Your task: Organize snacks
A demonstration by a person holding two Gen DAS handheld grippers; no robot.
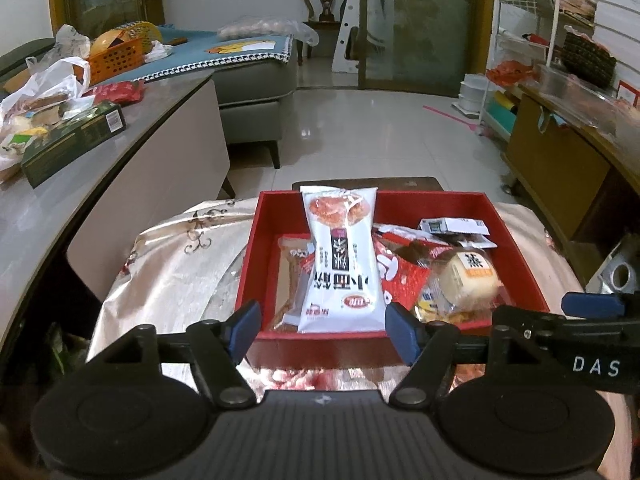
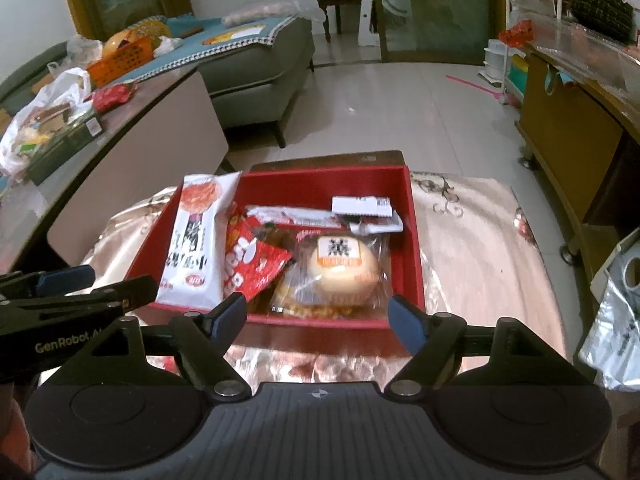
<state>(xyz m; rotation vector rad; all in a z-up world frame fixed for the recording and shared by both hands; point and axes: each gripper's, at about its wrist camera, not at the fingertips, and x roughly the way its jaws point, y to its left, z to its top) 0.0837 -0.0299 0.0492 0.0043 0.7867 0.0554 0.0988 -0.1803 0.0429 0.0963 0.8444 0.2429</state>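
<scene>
A red box (image 1: 514, 248) (image 2: 413, 240) stands on a patterned cloth and holds several snack packets. A long white bread packet (image 1: 340, 264) (image 2: 196, 240) leans against its far wall, with its lower end just in front of my left gripper (image 1: 323, 326). That gripper's jaws stand apart and neither pad presses on the packet. Beside it lie a red packet (image 1: 400, 276) (image 2: 248, 264) and a wrapped round bun (image 1: 468, 276) (image 2: 342, 272). My right gripper (image 2: 318, 314) hovers open at the box's near edge before the bun, holding nothing.
The shiny cloth (image 1: 172, 260) covers a low surface under the box. To the left, a grey table carries a dark green box (image 1: 76, 140), plastic bags and an orange basket (image 1: 116, 58). A wooden cabinet (image 2: 568, 136) stands at the right, a silver bag (image 2: 612, 340) beside my right gripper.
</scene>
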